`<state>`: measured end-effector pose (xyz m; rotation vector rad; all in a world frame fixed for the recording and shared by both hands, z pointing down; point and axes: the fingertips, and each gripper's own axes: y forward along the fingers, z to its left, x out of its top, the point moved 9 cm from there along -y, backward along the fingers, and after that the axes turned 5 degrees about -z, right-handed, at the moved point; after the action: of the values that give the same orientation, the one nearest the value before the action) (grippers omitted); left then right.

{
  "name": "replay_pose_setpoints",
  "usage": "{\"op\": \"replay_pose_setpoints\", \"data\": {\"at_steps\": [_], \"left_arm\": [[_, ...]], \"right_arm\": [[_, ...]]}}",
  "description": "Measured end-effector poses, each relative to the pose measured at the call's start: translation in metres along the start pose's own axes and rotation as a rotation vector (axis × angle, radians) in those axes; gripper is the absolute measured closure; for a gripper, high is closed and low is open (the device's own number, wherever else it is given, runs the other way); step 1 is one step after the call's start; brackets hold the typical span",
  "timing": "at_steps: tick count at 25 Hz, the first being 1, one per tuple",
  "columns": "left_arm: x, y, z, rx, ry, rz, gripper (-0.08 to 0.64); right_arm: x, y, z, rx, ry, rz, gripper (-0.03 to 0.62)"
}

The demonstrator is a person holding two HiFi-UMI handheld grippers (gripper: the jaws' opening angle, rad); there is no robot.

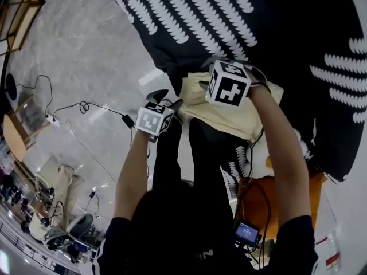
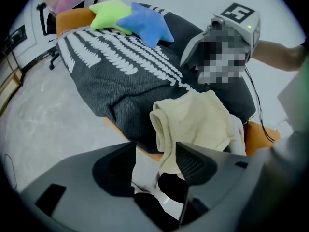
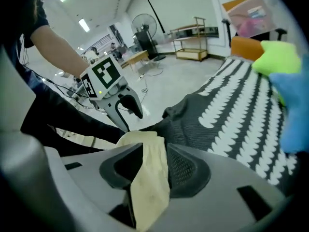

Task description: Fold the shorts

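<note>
Cream shorts (image 1: 229, 116) lie bunched on a dark knit cover with white markings (image 1: 275, 33), at its near edge. In the right gripper view a fold of the shorts (image 3: 149, 178) fills the gap between the jaws, and my right gripper (image 3: 153, 151) is shut on it. My left gripper (image 2: 155, 151) stands open. A thick hem of the shorts (image 2: 164, 129) hangs between its jaws along the right finger, with floor showing beside it. From the head view, the left gripper (image 1: 166, 100) sits just left of the shorts, and the right one's marker cube (image 1: 228, 83) is above them.
A blue star cushion (image 2: 145, 23) and a green one (image 2: 111, 14) lie at the cover's far end. An orange seat (image 1: 258, 205) shows under the cover. Cables (image 1: 86, 105) run over the pale floor, with a fan (image 3: 145, 33) and a cart (image 3: 193, 40) beyond.
</note>
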<state>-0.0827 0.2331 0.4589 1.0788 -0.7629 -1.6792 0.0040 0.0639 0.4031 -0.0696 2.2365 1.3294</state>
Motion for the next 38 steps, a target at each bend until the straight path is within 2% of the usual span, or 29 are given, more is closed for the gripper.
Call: {"op": "replay_pose_setpoints", "data": {"at_steps": [2,3,5,7,8,10,13,14,15,16,19,22,25,28,30,32,34,35,37,38], "left_arm": [[0.020,0.003,0.010,-0.056,-0.005,-0.001,0.310],[0.029,0.005,0.012,-0.081,0.012,-0.005,0.310],[0.037,0.007,0.011,-0.125,0.040,-0.019,0.310],[0.036,0.008,0.014,-0.164,0.022,-0.055,0.310],[0.034,0.009,0.017,-0.183,0.001,-0.073,0.310],[0.031,0.011,0.019,-0.217,-0.048,-0.090,0.313],[0.031,0.008,0.025,-0.246,-0.090,-0.098,0.335],[0.030,0.006,0.028,-0.255,-0.096,-0.099,0.346],[0.029,0.005,0.032,-0.266,-0.102,-0.100,0.357],[0.028,0.005,0.035,-0.279,-0.110,-0.102,0.366],[0.033,0.008,0.034,-0.296,-0.108,-0.129,0.380],[0.050,0.006,0.022,-0.265,-0.062,-0.217,0.419],[0.067,0.006,0.013,-0.254,0.004,-0.286,0.417],[0.080,0.014,0.011,-0.305,0.090,-0.252,0.357],[0.084,0.022,0.011,-0.354,0.146,-0.194,0.357],[0.086,0.027,0.013,-0.357,0.189,-0.173,0.362],[0.089,0.025,0.017,-0.337,0.198,-0.191,0.350],[0.091,0.023,0.017,-0.338,0.192,-0.204,0.316],[0.092,0.020,0.011,-0.390,0.203,-0.205,0.304],[0.091,0.021,0.004,-0.431,0.237,-0.185,0.304]], "right_arm": [[0.016,0.006,-0.034,0.131,0.029,0.061,0.394],[0.022,0.008,-0.046,0.181,0.049,0.079,0.395],[0.033,0.018,-0.057,0.247,0.073,0.103,0.402],[0.043,0.038,-0.059,0.291,0.089,0.132,0.381],[0.047,0.049,-0.057,0.304,0.097,0.158,0.353],[0.046,0.066,-0.052,0.309,0.099,0.238,0.349],[0.039,0.077,-0.051,0.282,0.088,0.387,0.423],[0.039,0.078,-0.054,0.269,0.083,0.407,0.450],[0.041,0.079,-0.059,0.260,0.073,0.404,0.500],[0.044,0.079,-0.063,0.256,0.060,0.385,0.519],[0.044,0.062,-0.074,0.267,-0.001,0.308,0.528],[0.033,0.036,-0.082,0.251,-0.095,0.301,0.529],[0.032,0.018,-0.084,0.298,-0.123,0.272,0.531],[0.042,0.004,-0.081,0.348,-0.153,0.239,0.532],[0.048,-0.001,-0.078,0.370,-0.187,0.226,0.532],[0.055,-0.007,-0.073,0.398,-0.225,0.211,0.534],[0.062,-0.018,-0.065,0.433,-0.269,0.204,0.535],[0.064,-0.024,-0.060,0.449,-0.293,0.202,0.537],[0.063,-0.035,-0.049,0.476,-0.331,0.195,0.536],[0.062,-0.040,-0.045,0.489,-0.342,0.187,0.537]]}}
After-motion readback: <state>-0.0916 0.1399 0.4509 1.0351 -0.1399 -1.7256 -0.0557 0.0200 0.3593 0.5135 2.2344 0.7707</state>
